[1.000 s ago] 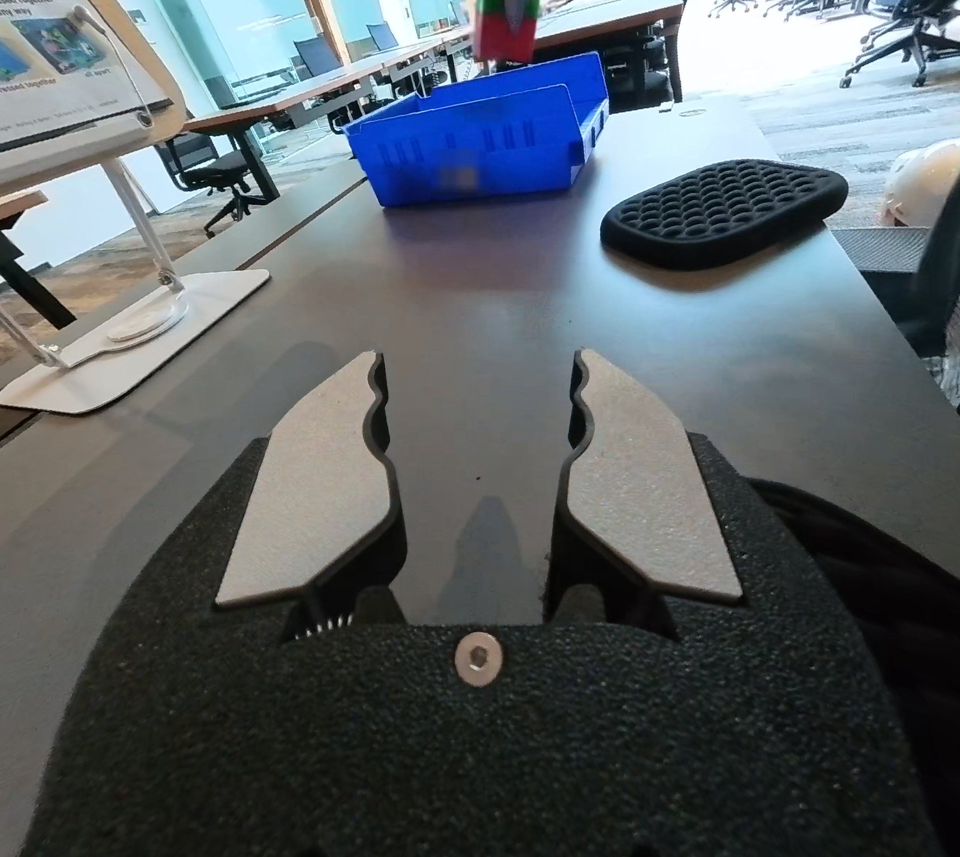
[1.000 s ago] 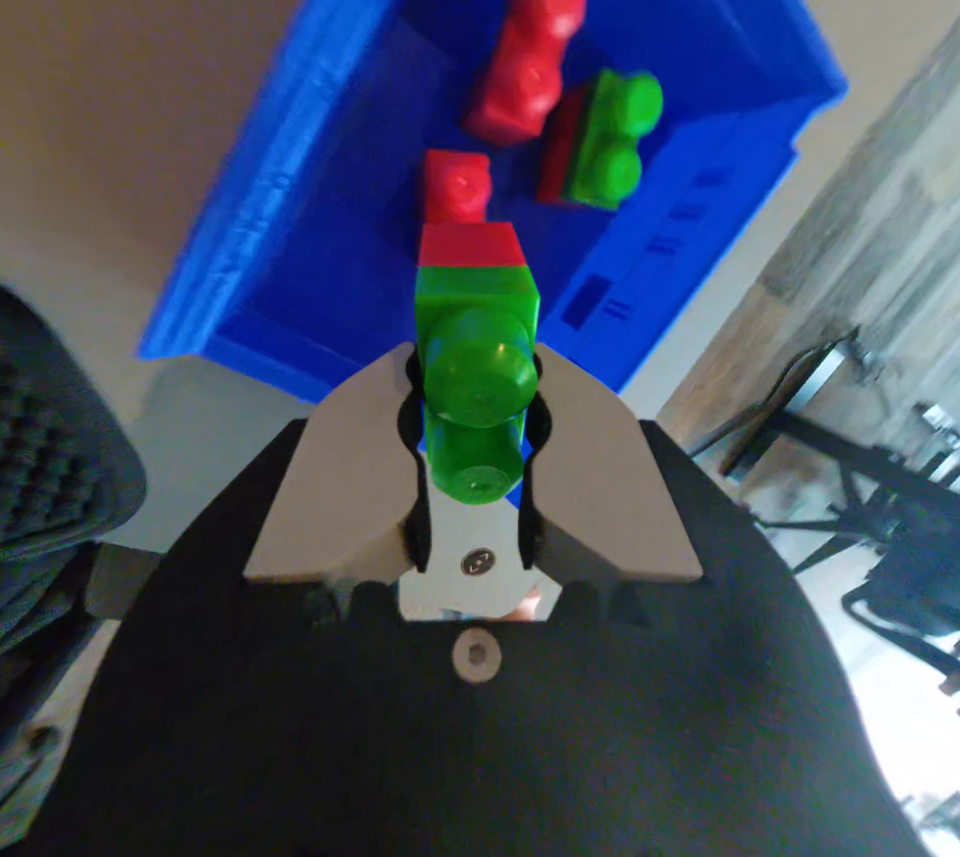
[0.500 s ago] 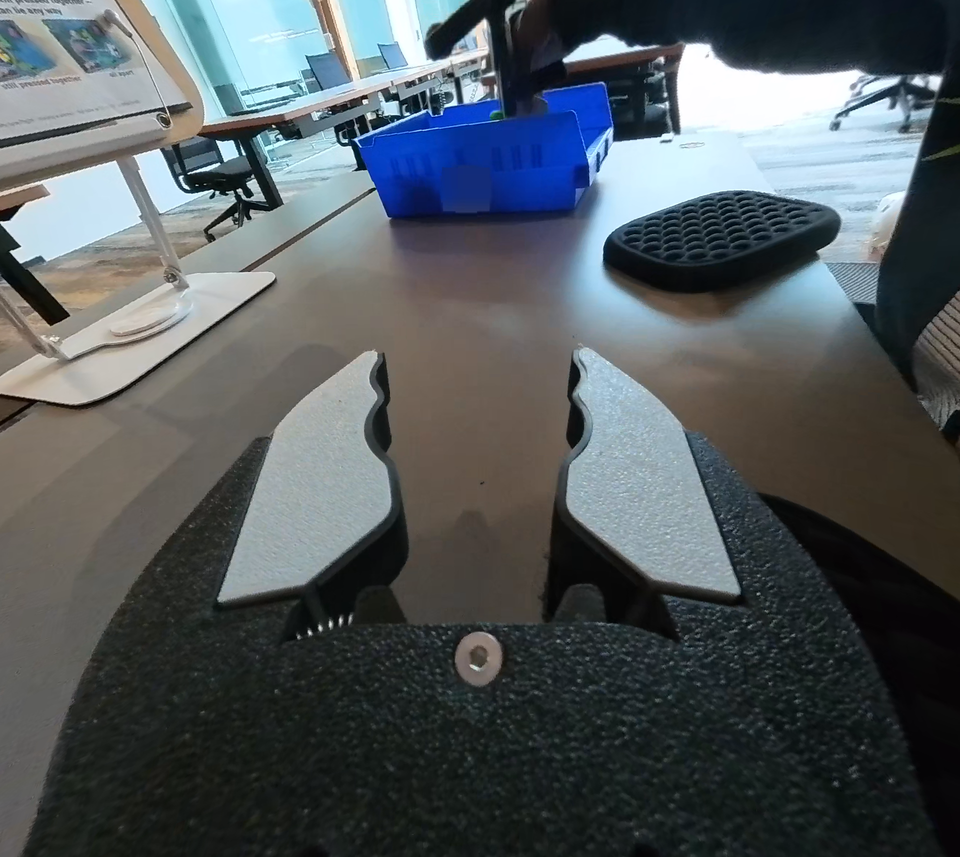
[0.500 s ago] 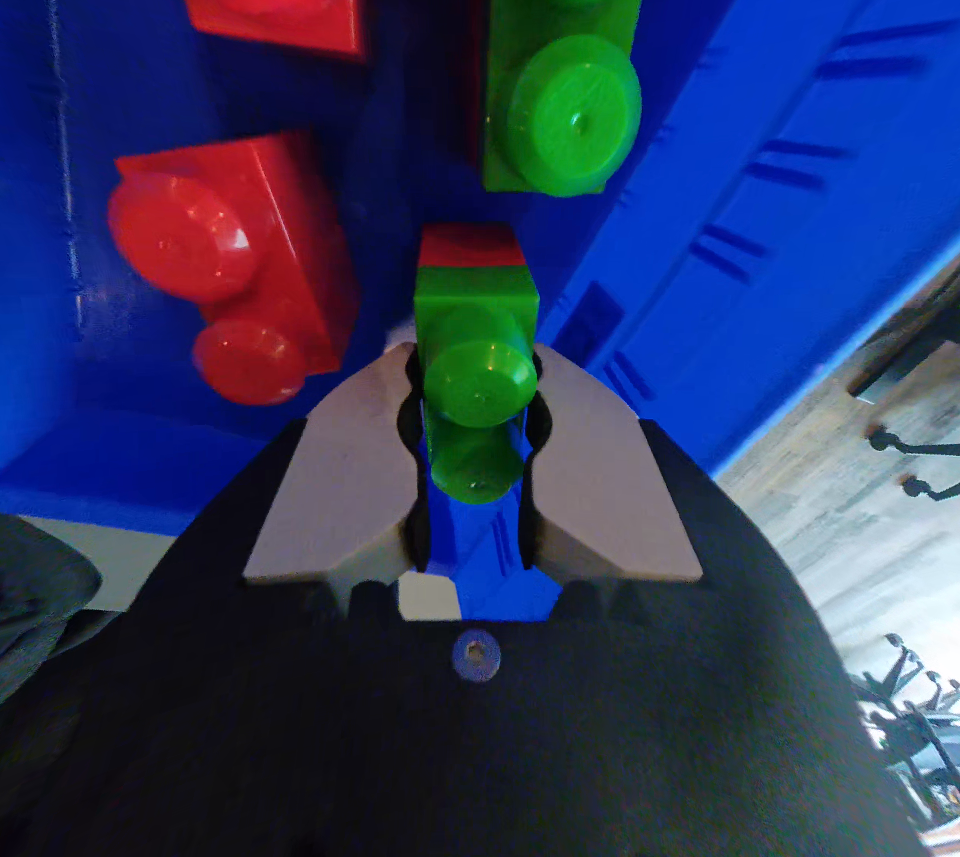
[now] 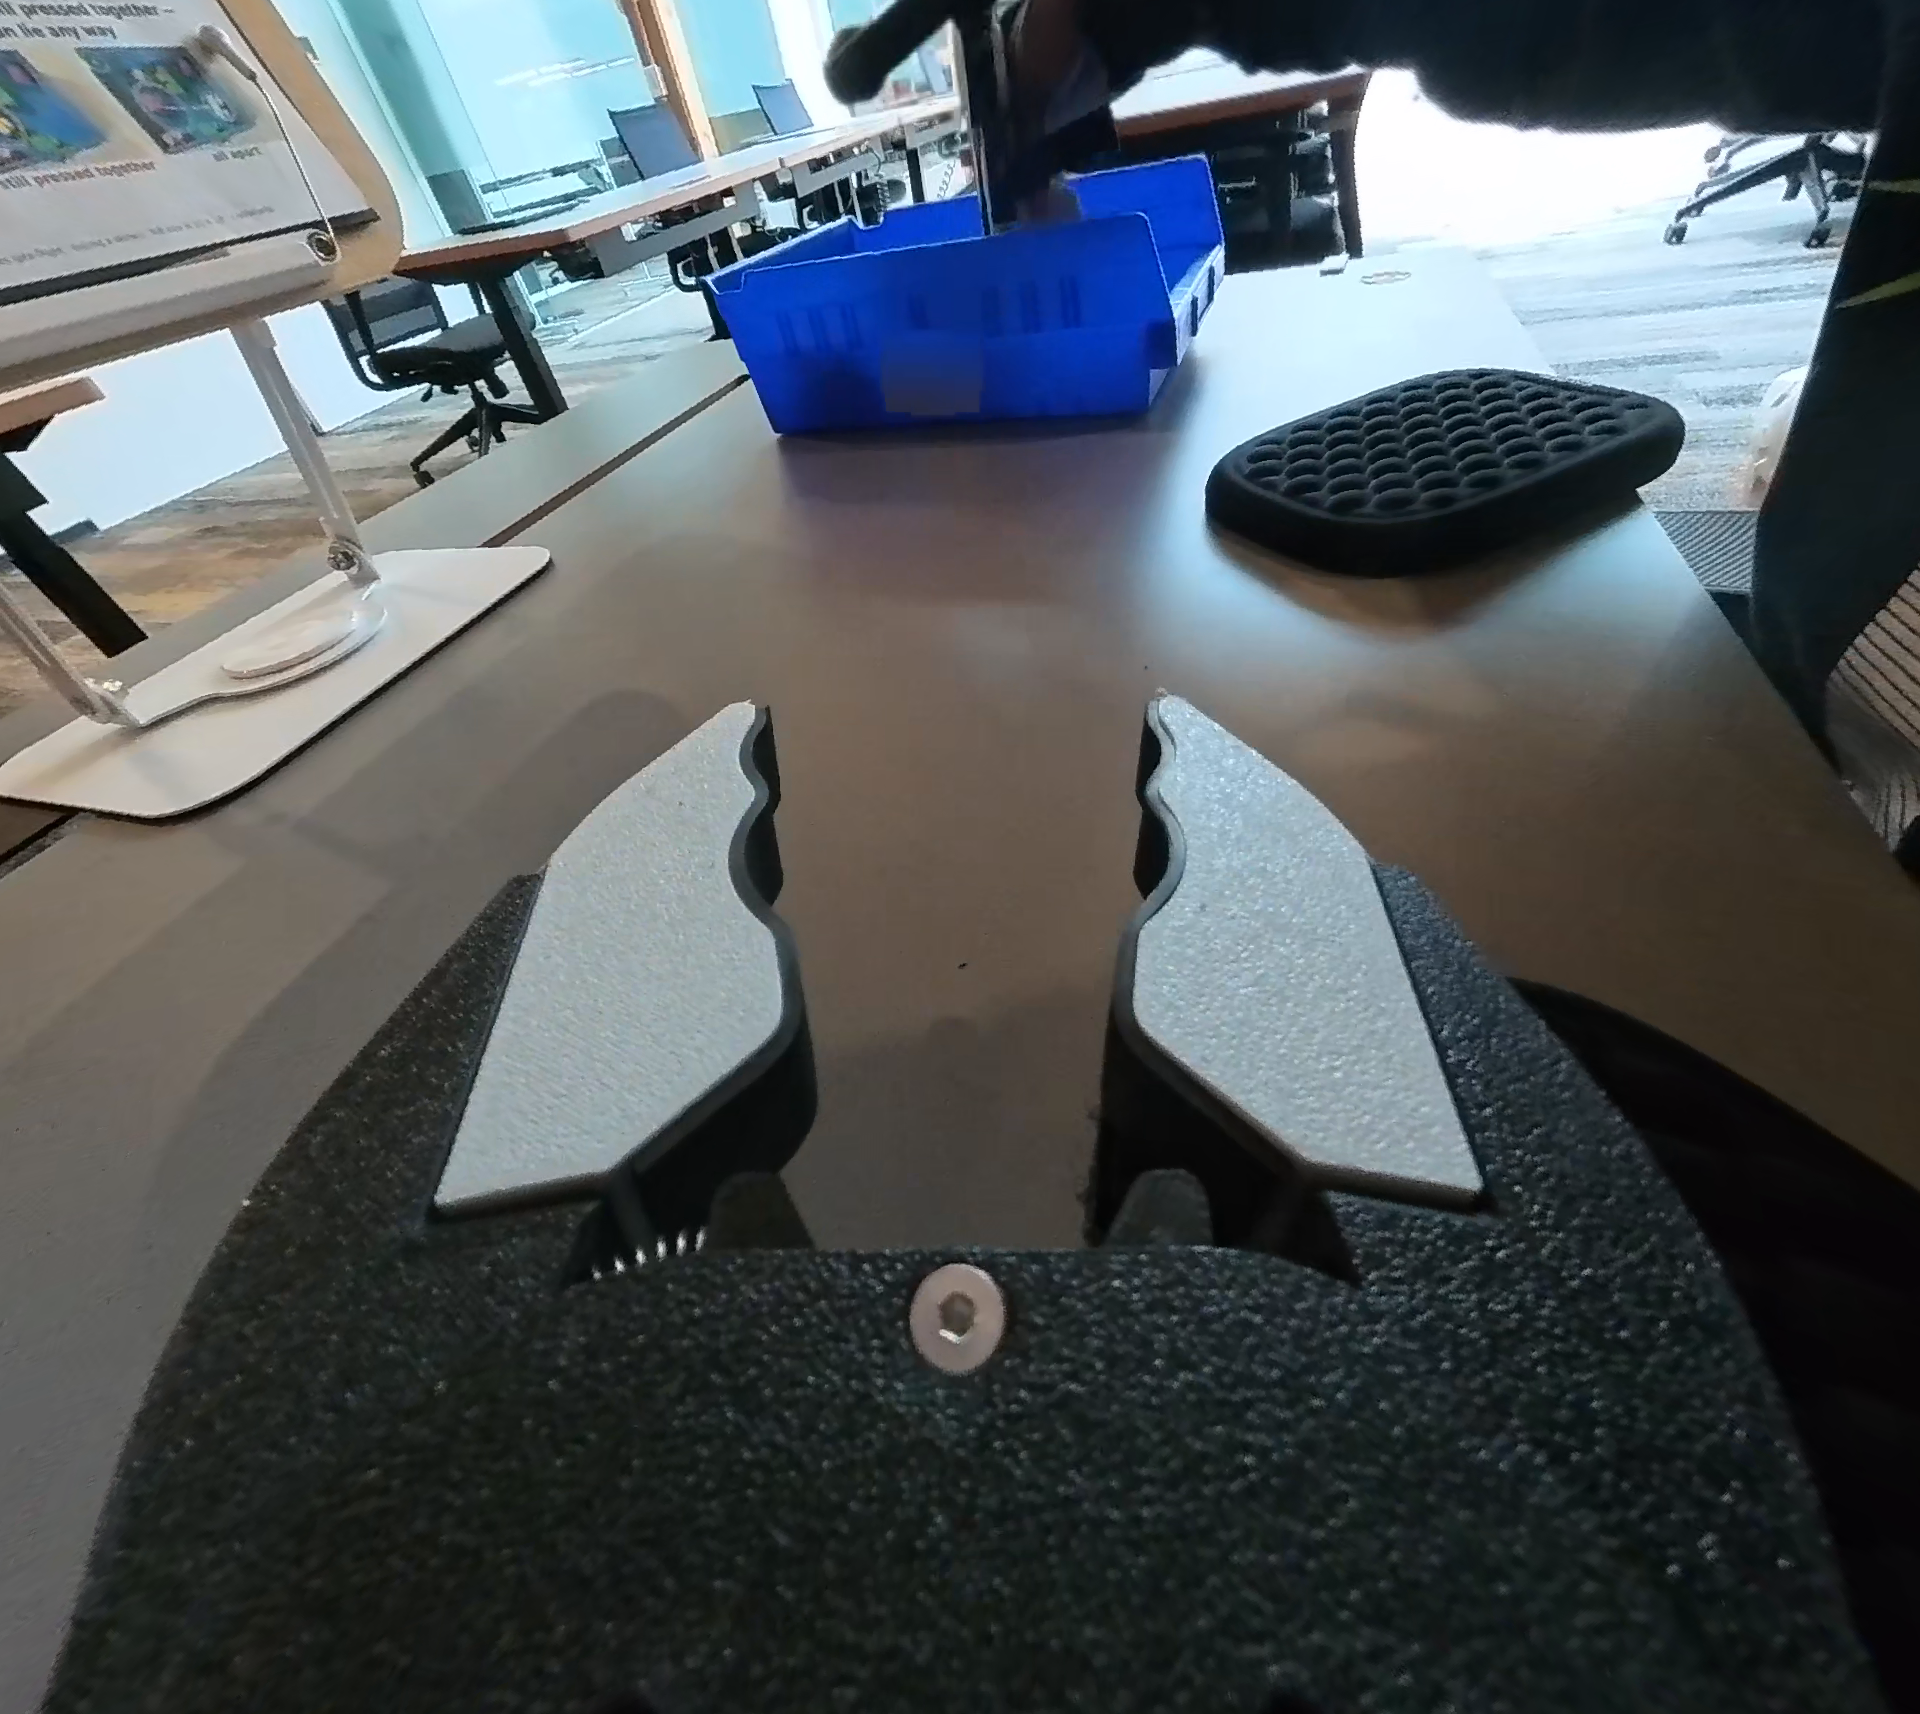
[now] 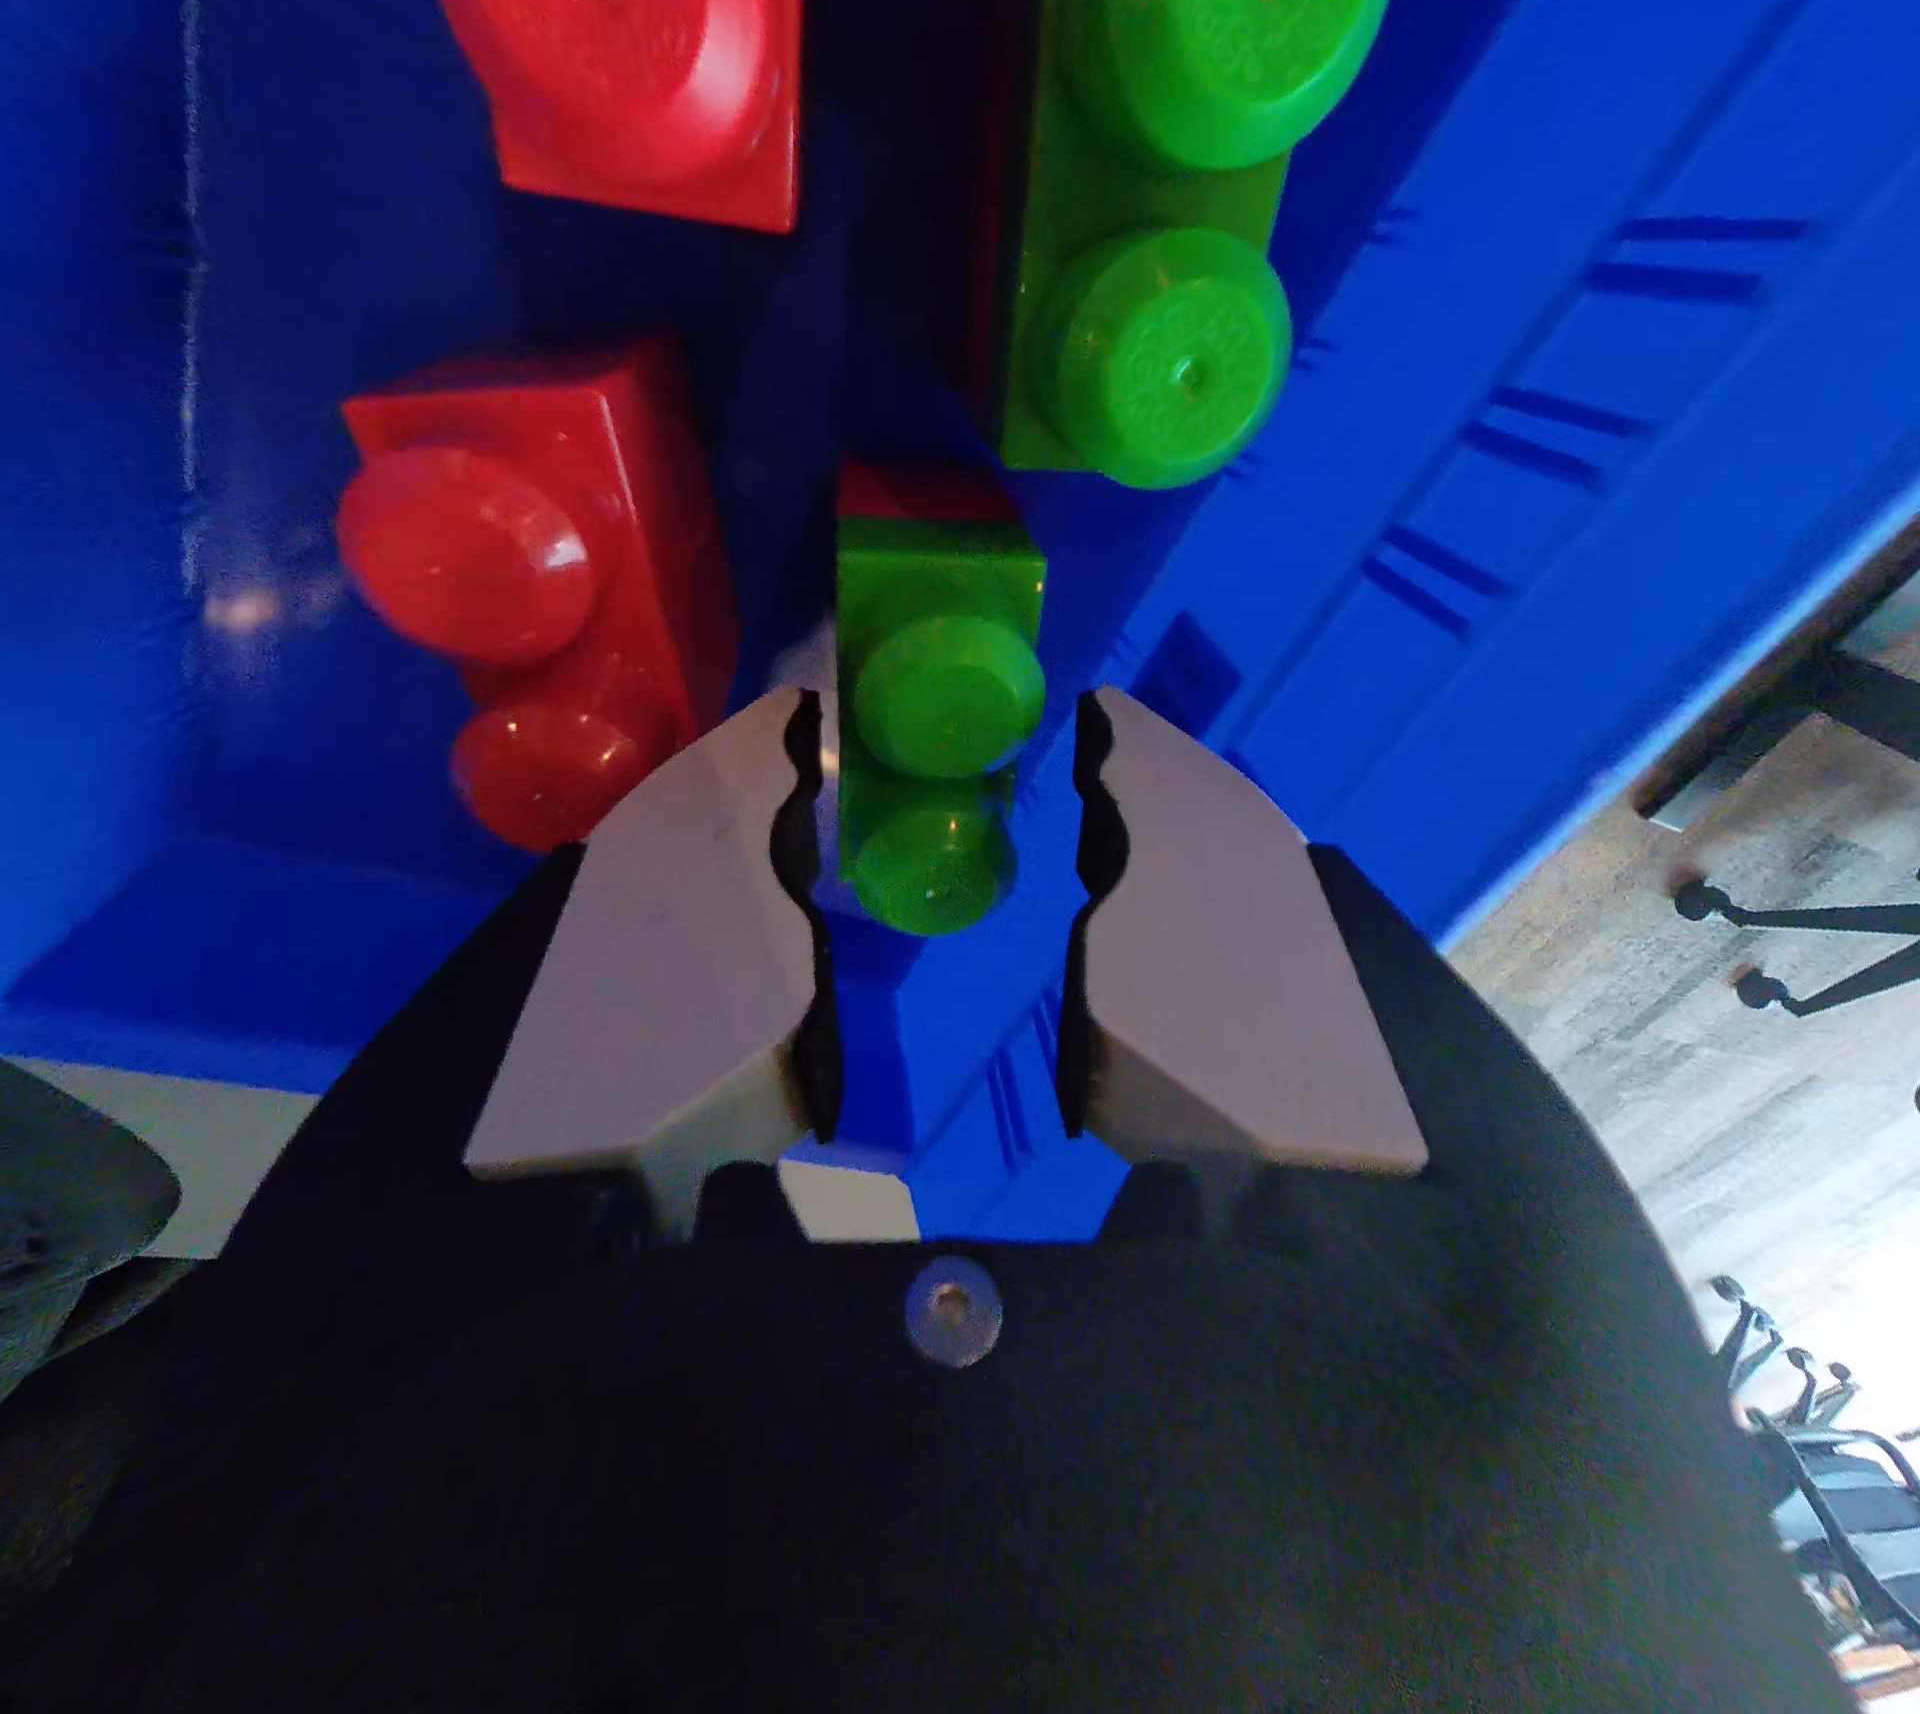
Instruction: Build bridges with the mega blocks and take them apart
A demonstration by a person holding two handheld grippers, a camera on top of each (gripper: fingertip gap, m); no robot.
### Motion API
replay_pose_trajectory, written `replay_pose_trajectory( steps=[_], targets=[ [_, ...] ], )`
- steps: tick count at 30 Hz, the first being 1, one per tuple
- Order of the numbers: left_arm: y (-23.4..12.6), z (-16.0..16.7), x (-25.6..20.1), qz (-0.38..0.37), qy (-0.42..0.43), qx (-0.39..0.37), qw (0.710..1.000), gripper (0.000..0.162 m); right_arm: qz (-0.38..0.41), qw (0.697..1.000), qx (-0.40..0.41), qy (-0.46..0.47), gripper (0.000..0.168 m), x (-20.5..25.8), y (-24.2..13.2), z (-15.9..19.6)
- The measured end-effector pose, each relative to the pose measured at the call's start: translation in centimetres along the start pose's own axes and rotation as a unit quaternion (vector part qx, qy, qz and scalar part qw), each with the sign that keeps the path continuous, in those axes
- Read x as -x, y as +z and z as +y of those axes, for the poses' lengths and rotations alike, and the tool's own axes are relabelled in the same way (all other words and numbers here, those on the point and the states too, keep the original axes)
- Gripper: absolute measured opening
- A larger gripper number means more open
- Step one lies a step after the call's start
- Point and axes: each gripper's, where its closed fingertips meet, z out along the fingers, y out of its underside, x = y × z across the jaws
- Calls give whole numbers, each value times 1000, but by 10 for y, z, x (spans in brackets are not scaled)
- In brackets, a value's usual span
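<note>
— Status of the left tongs (image 5: 956, 817)?
— Released; nothing is held. They are kept low over the near part of the bench (image 5: 987, 625), fingers spread.

— And the right tongs (image 6: 945, 807)?
— Parted, inside the blue bin (image 6: 1507, 438). A green block (image 6: 935, 656) stacked on a red one is seen between the fingers (image 6: 675, 926), with a gap on each side; no grasp is recorded.

— Other blocks?
— Two red blocks (image 6: 540, 584) are noted in the bin to the left, and a second green block (image 6: 1174, 147) beyond.

— The bin's place?
— Toward the far edge of the bench. A black honeycomb pad (image 5: 1444, 469) lies near the right edge, a white stand (image 5: 291, 656) at the left edge.
</note>
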Motion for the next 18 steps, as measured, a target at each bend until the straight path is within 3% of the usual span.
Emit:
replay_pose_trajectory(
  steps=[4,8,14,18],
  targets=[
    [0,0,1,-3,-2,-1,1000,66,15,999,-34,-3,52,1,-24,-2],
    [0,0,2,-5,-1,0,1000,67,17,992,-122,-16,60,20,-64,-12],
    [0,-3,4,-16,5,0,1000,67,13,965,-256,-54,71,77,-119,-17],
    [-13,-27,21,-73,2,-35,997,65,10,934,-349,-72,76,123,-144,-21]
  ],
)
